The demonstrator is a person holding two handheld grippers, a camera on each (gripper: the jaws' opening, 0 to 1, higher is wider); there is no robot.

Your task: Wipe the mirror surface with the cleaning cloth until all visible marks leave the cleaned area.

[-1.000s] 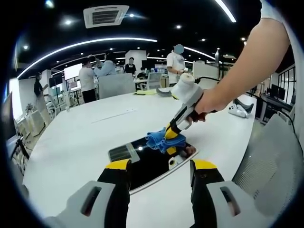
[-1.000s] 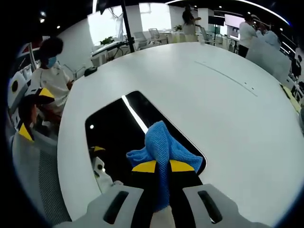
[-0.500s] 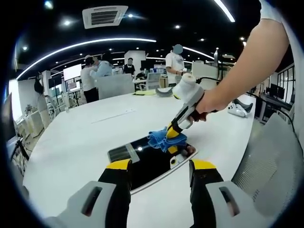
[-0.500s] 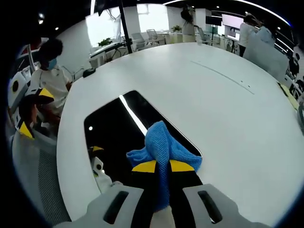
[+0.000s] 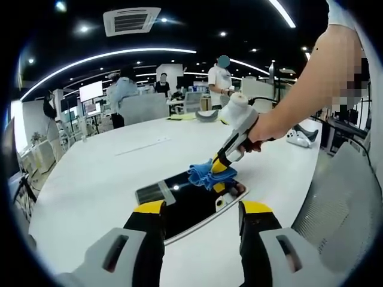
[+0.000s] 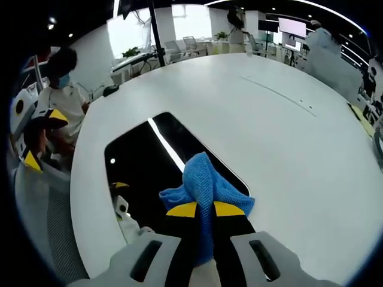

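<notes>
A dark mirror (image 5: 179, 203) lies flat on the white table (image 5: 90, 179). A blue cleaning cloth (image 5: 206, 173) rests on the mirror's far right part, and my right gripper (image 5: 220, 170), held by a hand, presses it down. In the right gripper view the jaws of my right gripper (image 6: 206, 209) are shut on the cloth (image 6: 206, 179), which sits at the right edge of the mirror (image 6: 143, 161). My left gripper (image 5: 202, 209) hovers over the mirror's near edge, open with nothing between its jaws. It also appears as the left gripper (image 6: 39, 137) at the left of the right gripper view.
A grey mesh chair (image 5: 341, 209) stands close at the right of the table. A white device (image 5: 297, 139) lies on the table's far right. Several people stand at desks behind the table. A masked person (image 6: 63, 89) is beside the table edge.
My right gripper has slid the cloth a little toward the mirror's far edge. The left gripper has held still and stayed open.
</notes>
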